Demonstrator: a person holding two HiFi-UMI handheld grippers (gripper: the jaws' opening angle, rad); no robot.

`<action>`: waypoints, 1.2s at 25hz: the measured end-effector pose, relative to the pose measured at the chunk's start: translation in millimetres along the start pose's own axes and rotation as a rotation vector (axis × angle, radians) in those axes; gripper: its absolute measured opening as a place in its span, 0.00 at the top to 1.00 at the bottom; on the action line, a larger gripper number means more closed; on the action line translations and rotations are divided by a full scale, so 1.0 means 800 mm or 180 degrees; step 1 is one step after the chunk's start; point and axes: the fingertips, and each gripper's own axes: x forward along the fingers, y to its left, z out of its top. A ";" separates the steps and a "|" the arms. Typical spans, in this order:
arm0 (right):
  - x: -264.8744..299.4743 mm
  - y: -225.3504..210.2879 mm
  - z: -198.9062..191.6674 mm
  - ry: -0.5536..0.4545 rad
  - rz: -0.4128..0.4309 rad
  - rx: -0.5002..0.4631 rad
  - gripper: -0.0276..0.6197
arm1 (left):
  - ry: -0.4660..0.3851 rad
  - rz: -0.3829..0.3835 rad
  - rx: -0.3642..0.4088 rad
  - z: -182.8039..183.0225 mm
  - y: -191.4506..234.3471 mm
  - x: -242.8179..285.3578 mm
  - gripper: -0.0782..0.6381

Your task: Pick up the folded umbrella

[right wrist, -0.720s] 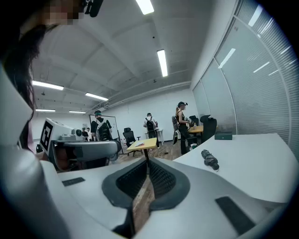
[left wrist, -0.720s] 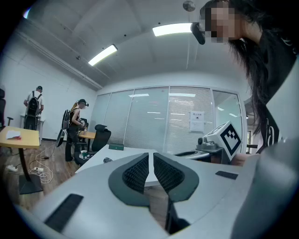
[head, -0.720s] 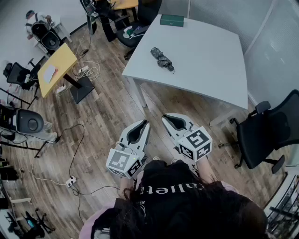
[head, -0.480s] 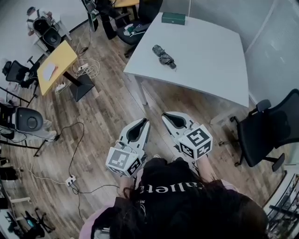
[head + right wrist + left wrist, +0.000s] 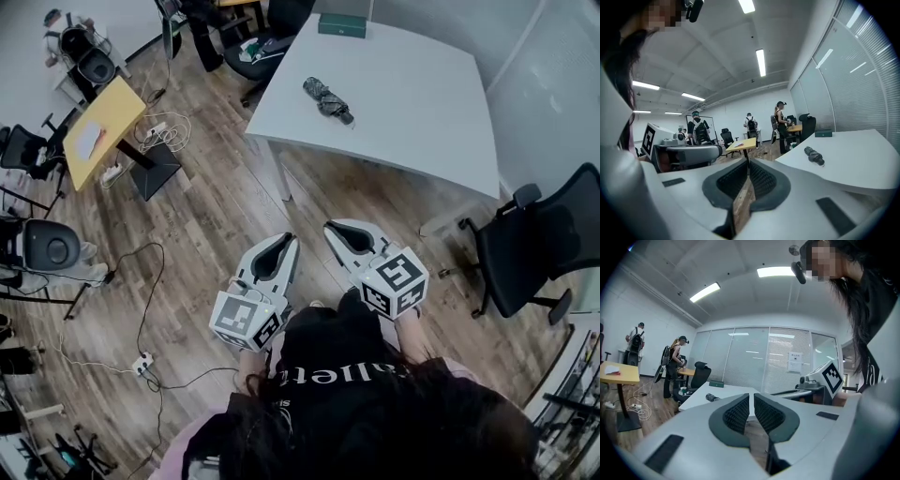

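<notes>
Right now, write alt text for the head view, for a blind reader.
A folded umbrella lies on a white table, apart from a green box at the far edge. The person's left gripper and right gripper are held side by side over the wooden floor, short of the table, holding nothing. A black office chair stands at the right.

White lettering across person's black top (image 5: 330,375), seemingly "Ballet", wall notice (image 5: 795,362) too small to read
</notes>
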 end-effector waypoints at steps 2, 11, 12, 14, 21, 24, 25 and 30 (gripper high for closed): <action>0.003 0.003 -0.006 0.0040 -0.0026 0.0053 0.91 | 0.0006 -0.0013 -0.0038 -0.004 0.006 -0.005 0.83; 0.021 -0.011 -0.015 0.0115 -0.0041 0.0180 0.91 | -0.0005 -0.0031 -0.0159 -0.014 0.029 0.006 0.83; 0.026 -0.014 -0.016 0.0139 -0.0037 0.0188 0.91 | 0.0004 -0.0025 -0.0167 -0.015 0.033 0.009 0.83; 0.037 -0.022 -0.016 0.0176 -0.0019 0.0198 0.91 | 0.0012 -0.0009 -0.0175 -0.014 0.043 0.018 0.83; 0.091 -0.073 -0.001 0.0138 0.0153 0.0286 0.91 | 0.0011 0.0122 -0.0156 -0.006 0.088 0.065 0.83; 0.115 -0.101 0.008 0.0143 0.0201 0.0285 0.91 | 0.0006 0.0175 -0.0146 0.003 0.113 0.094 0.83; 0.123 -0.113 0.012 0.0165 0.0203 0.0270 0.91 | 0.0004 0.0184 -0.0144 0.008 0.122 0.106 0.83; 0.150 -0.182 0.033 0.0222 0.0193 0.0209 0.91 | -0.0026 0.0187 -0.0119 0.031 0.148 0.178 0.83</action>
